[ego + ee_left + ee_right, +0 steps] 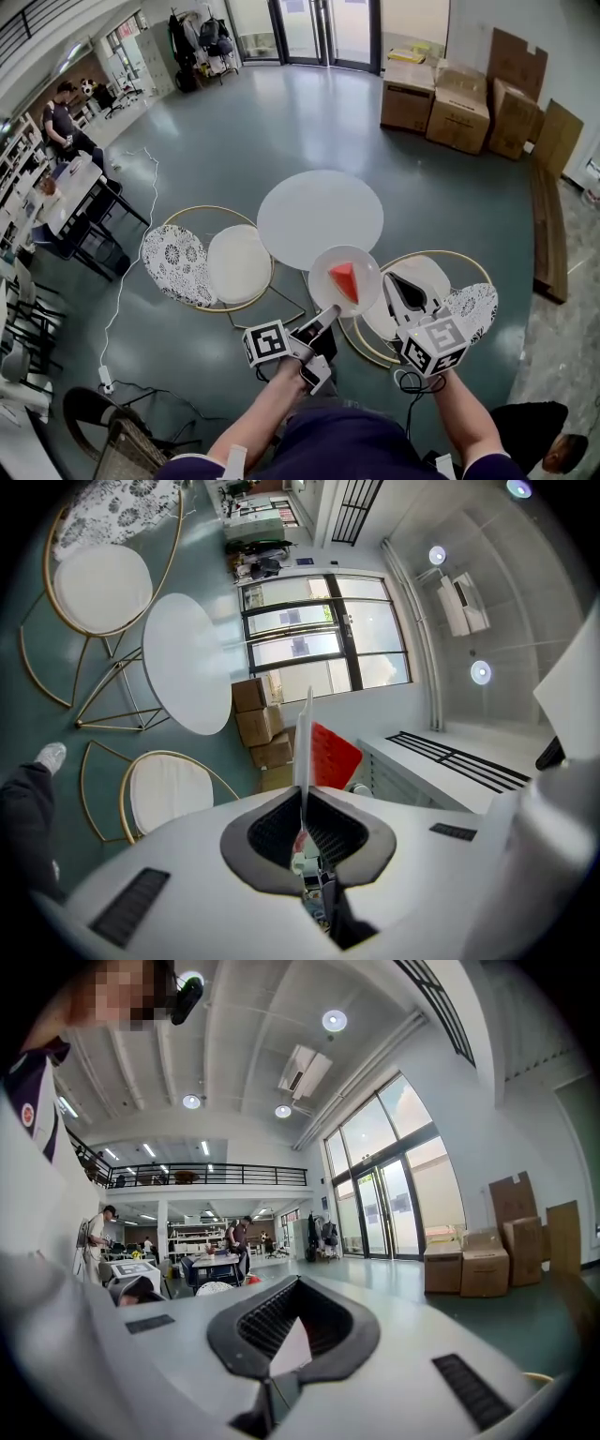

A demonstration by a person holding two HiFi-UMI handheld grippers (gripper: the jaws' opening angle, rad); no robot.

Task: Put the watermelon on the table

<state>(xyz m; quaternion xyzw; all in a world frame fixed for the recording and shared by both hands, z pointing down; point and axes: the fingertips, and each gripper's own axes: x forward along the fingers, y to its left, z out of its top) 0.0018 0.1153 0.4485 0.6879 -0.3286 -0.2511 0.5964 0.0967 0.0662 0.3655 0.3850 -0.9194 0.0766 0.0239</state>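
Not done yet, I'd say. The red watermelon wedge (344,279) rides on a small round white plate (323,264) at the near edge of the round white surface (309,211). The left tool (322,321) is clamped on the plate's rim, and the right tool (405,287) is closed on nothing. Setting it down is what's left.
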